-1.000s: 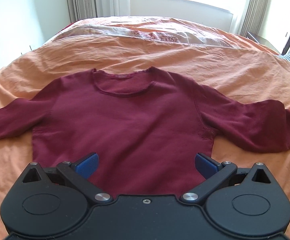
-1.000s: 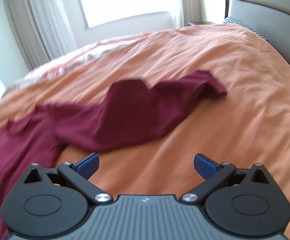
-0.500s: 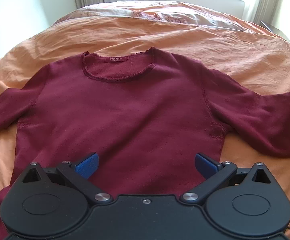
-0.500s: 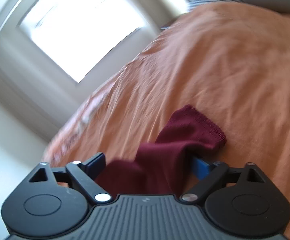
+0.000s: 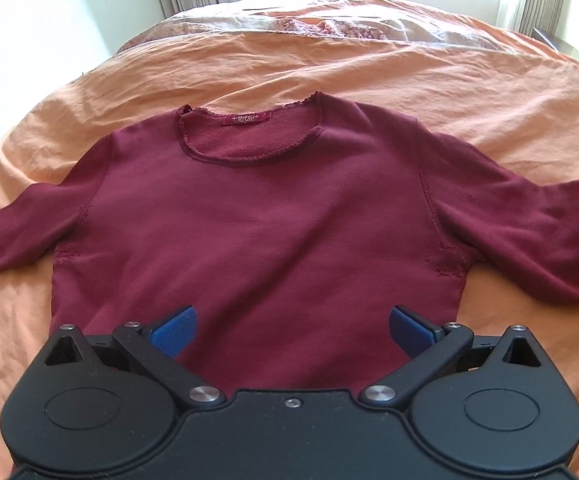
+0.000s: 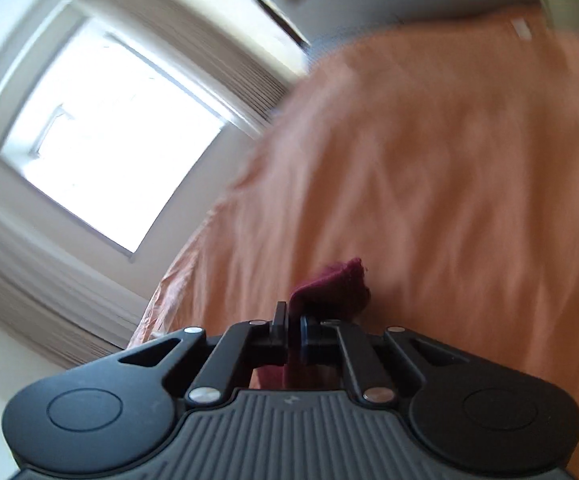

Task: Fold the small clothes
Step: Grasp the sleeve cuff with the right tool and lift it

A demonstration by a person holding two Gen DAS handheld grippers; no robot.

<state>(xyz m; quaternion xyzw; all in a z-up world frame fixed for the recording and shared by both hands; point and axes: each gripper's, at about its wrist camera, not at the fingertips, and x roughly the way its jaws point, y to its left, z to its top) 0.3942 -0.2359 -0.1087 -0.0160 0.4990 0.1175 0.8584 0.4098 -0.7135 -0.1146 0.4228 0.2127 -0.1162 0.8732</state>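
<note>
My right tool (image 6: 294, 330) is pinching the sweater's (image 5: 257, 216) cuff (image 6: 335, 288) on the bed (image 5: 369, 80) while my left tool (image 5: 291, 326) is hovering open, so a thin bite is risking slipping mid-fold.

Bed (image 5: 469, 92) covered by wrinkled orange sheet, filling left wrist view. Maroon sweater (image 5: 257, 220) lies flat on sheet at centre, front up, neckline toward 12 o'clock, hem toward 6. One sleeve stretches toward 9 o'clock, flat on sheet; other runs toward 3 o'clock, bunched. Paler patterned cover (image 5: 329, 24) lies at 12 o'clock, along bed's far edge. Right wrist view: blurred orange sheet.
</note>
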